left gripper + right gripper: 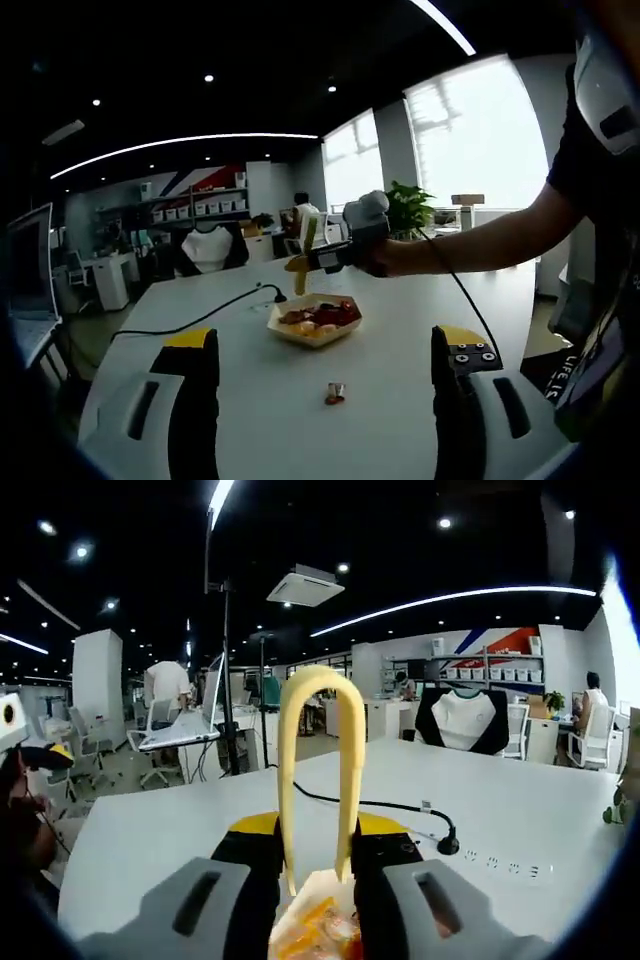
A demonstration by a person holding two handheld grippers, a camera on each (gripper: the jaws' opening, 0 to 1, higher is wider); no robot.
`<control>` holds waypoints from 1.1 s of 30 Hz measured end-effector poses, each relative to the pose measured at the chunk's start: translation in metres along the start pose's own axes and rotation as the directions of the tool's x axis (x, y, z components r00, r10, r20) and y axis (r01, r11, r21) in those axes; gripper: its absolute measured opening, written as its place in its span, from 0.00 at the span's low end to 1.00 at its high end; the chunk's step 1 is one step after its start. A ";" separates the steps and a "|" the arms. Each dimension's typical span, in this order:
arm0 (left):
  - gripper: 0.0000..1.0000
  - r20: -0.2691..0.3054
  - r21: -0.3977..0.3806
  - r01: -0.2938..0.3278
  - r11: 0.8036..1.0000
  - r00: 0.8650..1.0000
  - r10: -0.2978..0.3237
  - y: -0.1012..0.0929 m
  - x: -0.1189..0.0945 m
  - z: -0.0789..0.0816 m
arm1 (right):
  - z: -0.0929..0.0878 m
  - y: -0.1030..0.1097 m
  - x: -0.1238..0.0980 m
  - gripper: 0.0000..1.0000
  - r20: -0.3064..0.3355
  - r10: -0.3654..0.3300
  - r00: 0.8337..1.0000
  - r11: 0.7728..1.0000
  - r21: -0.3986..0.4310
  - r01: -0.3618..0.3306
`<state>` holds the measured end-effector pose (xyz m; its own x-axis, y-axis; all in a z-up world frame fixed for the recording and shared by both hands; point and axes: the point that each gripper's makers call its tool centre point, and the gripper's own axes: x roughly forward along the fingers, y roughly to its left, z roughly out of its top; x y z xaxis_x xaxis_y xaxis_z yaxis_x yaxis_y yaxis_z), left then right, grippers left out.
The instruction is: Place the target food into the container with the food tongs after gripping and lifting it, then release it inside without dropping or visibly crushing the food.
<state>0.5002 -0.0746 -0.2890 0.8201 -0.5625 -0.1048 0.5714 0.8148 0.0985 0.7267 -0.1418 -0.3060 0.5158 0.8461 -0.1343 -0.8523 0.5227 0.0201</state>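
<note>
Tongs (318, 770): we see the right gripper (318, 880) clamping them; tips nearly closed, grip on food unclear
Container (315, 322): directly beneath tongs, holding food (318, 317)
Stray piece (335, 395): we judge it remains on tabletop (400, 330)
Left gripper (325, 395): open, idle

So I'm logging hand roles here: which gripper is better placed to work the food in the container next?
Right. The right gripper holds the yellow plastic tongs directly over the cream paper tray of food. The left gripper stands open, back from the tray.
</note>
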 end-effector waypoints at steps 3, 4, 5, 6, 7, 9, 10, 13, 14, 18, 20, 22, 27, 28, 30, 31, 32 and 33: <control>0.93 0.003 -0.002 -0.006 1.000 1.000 0.006 0.000 -0.001 0.001 | -0.001 0.032 -0.001 0.23 -0.001 0.126 0.992 0.990 -0.057 -0.126; 0.93 0.002 -0.004 -0.008 1.000 1.000 0.008 0.000 -0.001 0.000 | -0.002 0.038 -0.001 0.23 -0.006 0.147 0.989 0.987 -0.063 -0.147; 0.93 0.000 -0.005 -0.010 1.000 1.000 0.010 0.000 -0.002 0.000 | -0.003 0.043 -0.002 0.23 -0.014 0.165 0.986 0.984 -0.071 -0.166; 0.93 -0.003 -0.004 -0.010 1.000 1.000 0.010 0.000 -0.002 -0.001 | -0.005 0.054 -0.003 0.23 -0.016 0.206 0.978 0.976 -0.067 -0.206; 0.93 -0.004 -0.003 -0.011 1.000 1.000 0.011 0.000 -0.002 -0.001 | -0.006 0.059 -0.004 0.22 -0.011 0.223 0.975 0.972 -0.070 -0.223; 0.93 -0.006 -0.004 -0.014 1.000 1.000 0.014 0.000 -0.003 -0.001 | -0.014 0.074 -0.008 0.22 -0.035 0.279 0.960 0.955 -0.093 -0.281; 0.93 -0.008 -0.004 -0.016 1.000 1.000 0.016 0.000 -0.003 -0.002 | -0.017 0.077 -0.009 0.23 -0.041 0.281 0.959 0.955 -0.085 -0.284; 0.93 -0.010 -0.005 -0.020 1.000 1.000 0.020 0.001 -0.004 -0.002 | -0.028 0.098 -0.016 0.23 -0.048 0.364 0.930 0.928 -0.066 -0.367; 0.93 -0.012 -0.005 -0.020 1.000 1.000 0.020 0.001 -0.004 -0.002 | -0.033 0.108 -0.019 0.23 -0.051 0.409 0.911 0.910 -0.052 -0.412; 0.93 -0.021 -0.001 -0.014 1.000 1.000 0.014 -0.001 -0.003 -0.005 | -0.050 0.131 -0.023 0.23 -0.107 0.496 0.862 0.861 -0.069 -0.504; 0.92 -0.026 -0.004 -0.015 1.000 1.000 0.015 -0.001 -0.002 -0.006 | -0.055 0.137 -0.022 0.23 -0.113 0.522 0.846 0.847 -0.053 -0.529; 0.92 -0.023 -0.011 -0.021 1.000 1.000 0.020 0.000 -0.003 -0.007 | -0.065 0.146 -0.023 0.23 -0.143 0.561 0.815 0.819 -0.046 -0.572; 0.92 -0.033 -0.013 -0.022 1.000 0.999 0.021 0.000 -0.003 -0.011 | -0.083 0.152 -0.024 0.23 -0.182 0.604 0.776 0.785 -0.032 -0.619; 0.92 -0.036 -0.015 -0.022 1.000 0.999 0.022 0.000 -0.004 -0.011 | -0.086 0.153 -0.023 0.23 -0.183 0.609 0.772 0.782 -0.023 -0.623; 0.92 -0.040 -0.015 -0.023 1.000 0.999 0.023 0.002 -0.004 -0.012 | -0.093 0.154 -0.024 0.23 -0.212 0.620 0.756 0.767 -0.039 -0.640; 0.92 -0.040 -0.016 -0.023 1.000 0.999 0.022 0.002 -0.003 -0.012 | -0.097 0.153 -0.024 0.23 -0.228 0.618 0.752 0.764 -0.050 -0.643; 0.92 -0.040 -0.016 -0.022 1.000 0.999 0.022 0.002 -0.003 -0.012 | -0.100 0.153 -0.024 0.24 -0.231 0.625 0.746 0.759 -0.045 -0.650; 0.92 -0.041 -0.014 -0.022 1.000 0.999 0.021 0.002 -0.003 -0.012 | -0.101 0.152 -0.024 0.24 -0.230 0.627 0.744 0.758 -0.043 -0.651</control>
<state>0.4987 -0.0696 -0.3002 0.8301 -0.5390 -0.1428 0.5530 0.8287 0.0866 0.5757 -0.0934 -0.3995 -0.1706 0.9335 -0.3154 -0.9853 -0.1597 0.0604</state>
